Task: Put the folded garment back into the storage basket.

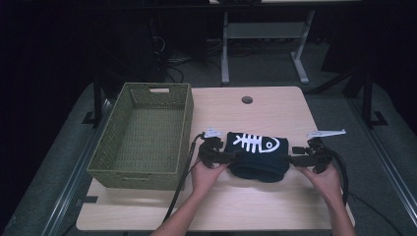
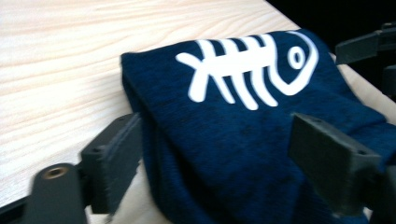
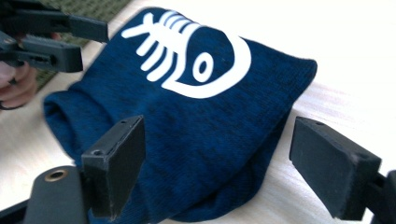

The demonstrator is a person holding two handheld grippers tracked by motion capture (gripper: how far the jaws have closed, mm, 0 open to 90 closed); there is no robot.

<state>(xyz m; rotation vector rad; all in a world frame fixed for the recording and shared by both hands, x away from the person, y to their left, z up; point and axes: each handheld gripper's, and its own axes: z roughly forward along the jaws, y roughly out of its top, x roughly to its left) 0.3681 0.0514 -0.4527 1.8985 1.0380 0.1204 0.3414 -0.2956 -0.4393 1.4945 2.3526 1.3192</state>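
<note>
Folded cloth: a dark blue folded cloth (image 1: 258, 155) with a white fish-skeleton print (image 1: 255, 143) lies flat on the table (image 1: 275, 206), near the middle of the front half, the print facing up.

Left gripper: the left gripper (image 1: 231, 158) sits at the cloth's left end, held low over the table by the left hand (image 1: 206, 174). In the left gripper view its jaws stand wide, one on each side of the folded edge (image 2: 210, 154), with the cloth between them. The pads do not press on the fabric.

Right gripper: the right gripper (image 1: 291, 160) sits at the cloth's right end, held by the right hand (image 1: 327, 181). In the right gripper view its jaws also stand wide. The near jaw overlaps the cloth's rounded fold (image 3: 201, 158), and the other is out over bare table beside it. No grip shows.

Relation: the cloth lies between the two grippers, which face each other from opposite ends.

Basket: a green woven basket (image 1: 110, 147) stands on the table's left side, just beside the left gripper and apart from the cloth.
</note>
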